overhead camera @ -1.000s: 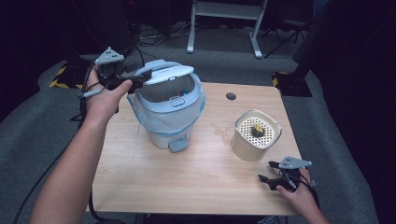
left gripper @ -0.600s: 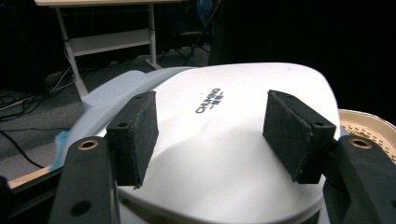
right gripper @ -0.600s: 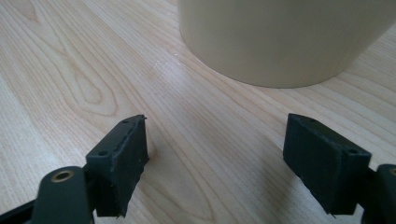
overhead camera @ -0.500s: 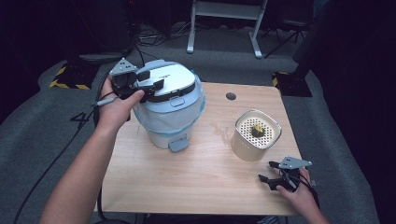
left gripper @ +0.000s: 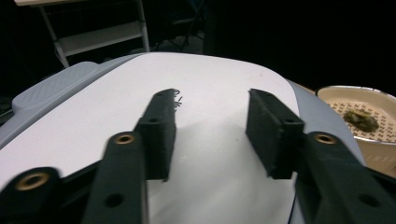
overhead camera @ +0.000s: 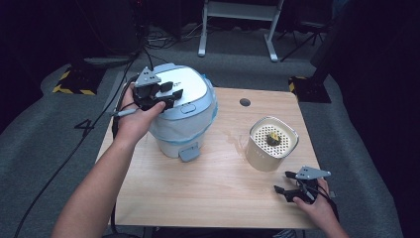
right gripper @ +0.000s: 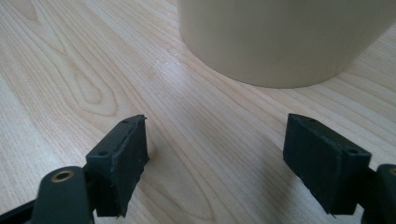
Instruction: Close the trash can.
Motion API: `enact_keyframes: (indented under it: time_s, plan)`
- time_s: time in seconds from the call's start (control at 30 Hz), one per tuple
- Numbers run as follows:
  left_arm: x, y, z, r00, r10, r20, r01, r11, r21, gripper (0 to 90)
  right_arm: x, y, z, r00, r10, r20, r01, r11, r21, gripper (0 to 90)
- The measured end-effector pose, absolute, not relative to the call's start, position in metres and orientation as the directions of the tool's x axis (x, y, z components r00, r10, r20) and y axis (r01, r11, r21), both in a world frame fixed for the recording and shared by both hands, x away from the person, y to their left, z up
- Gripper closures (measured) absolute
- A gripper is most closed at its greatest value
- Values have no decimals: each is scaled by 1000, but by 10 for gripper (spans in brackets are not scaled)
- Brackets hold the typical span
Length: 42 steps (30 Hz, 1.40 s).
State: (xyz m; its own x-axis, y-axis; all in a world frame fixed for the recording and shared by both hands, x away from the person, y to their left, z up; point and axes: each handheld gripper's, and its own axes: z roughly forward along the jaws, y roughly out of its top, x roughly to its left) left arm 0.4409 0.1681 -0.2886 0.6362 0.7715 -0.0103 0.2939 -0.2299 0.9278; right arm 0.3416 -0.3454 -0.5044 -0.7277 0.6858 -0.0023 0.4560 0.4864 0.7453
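Nearest you, your right gripper (overhead camera: 289, 187) rests low on the desk (overhead camera: 208, 193) at its front right corner, jaws released with bare wood between them. In the right gripper view those jaws (right gripper: 215, 158) point at the foot of the cream basket (right gripper: 285, 42), which stands just beyond them and apart from them.

Further in, that basket (overhead camera: 271, 144) sits on the right half of the desk with a small dark lump in its perforated top.

To its left stands the cooker (overhead camera: 183, 119), pale blue with a white lid (overhead camera: 185, 91), on the left half of the desk toward the back. Your left gripper (overhead camera: 171, 94) lies over the lid's left side. Its jaws have just been closing, yet in the left gripper view they (left gripper: 212, 135) stand apart over the flat lid (left gripper: 210, 93) with nothing gripped between them.

At the far edge a small dark disc (overhead camera: 244, 102) lies on the desk.
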Motion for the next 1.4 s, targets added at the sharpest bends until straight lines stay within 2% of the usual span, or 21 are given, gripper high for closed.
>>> enact_keyframes:
  time_s: [0.03, 0.13, 0.3, 0.47, 0.63, 0.93, 1.07, 1.13, 1.17, 1.2, 1.23, 1.27, 1.37, 1.4]
  plan:
    - [440, 168, -288, 641, 768, -10, 294, -233, 927, 639, 342, -345, -504, -728, 686, -2, 456, 486, 745, 221]
    - [439, 167, -288, 649, 761, -13, 295, -235, 926, 728, 342, -345, -504, -728, 686, -2, 456, 486, 745, 221]
    - [438, 164, -288, 652, 758, -2, 292, -249, 923, 806, 342, -345, -504, -728, 686, -3, 456, 487, 745, 221]
    - [438, 161, -286, 640, 768, -12, 313, -246, 917, 813, 342, -345, -504, -728, 686, -2, 456, 487, 745, 221]
    - [437, 157, -283, 633, 774, 24, 315, -286, 905, 817, 342, -345, -504, -728, 686, -3, 456, 487, 745, 221]
    - [441, 153, -279, 639, 769, 30, 353, -328, 876, 829, 342, -345, -504, -728, 686, -2, 456, 487, 745, 221]
    - [439, 149, -280, 635, 769, 70, 324, -348, 880, 829, 342, -345, -504, -729, 685, -3, 455, 488, 745, 221]
    - [440, 149, -283, 636, 770, 49, 317, -319, 893, 825, 343, -345, -504, -731, 682, -2, 453, 488, 746, 221]
    - [441, 149, -284, 635, 771, 40, 317, -307, 897, 807, 343, -345, -504, -732, 682, -2, 453, 489, 746, 221]
    - [442, 150, -285, 631, 775, 21, 316, -283, 906, 747, 343, -345, -504, -732, 681, -3, 452, 489, 746, 221]
    - [442, 150, -286, 631, 776, 19, 315, -278, 907, 573, 343, -345, -504, -732, 681, -4, 452, 490, 746, 221]
    - [442, 150, -286, 633, 774, 13, 315, -273, 909, 518, 343, -345, -504, -732, 681, -4, 452, 490, 746, 221]
    - [439, 152, -283, 650, 760, -1, 293, -250, 923, 406, 343, -345, -504, -732, 681, -4, 452, 490, 746, 221]
    - [437, 153, -282, 655, 756, -5, 282, -238, 929, 394, 343, -345, -504, -732, 681, -4, 452, 489, 746, 221]
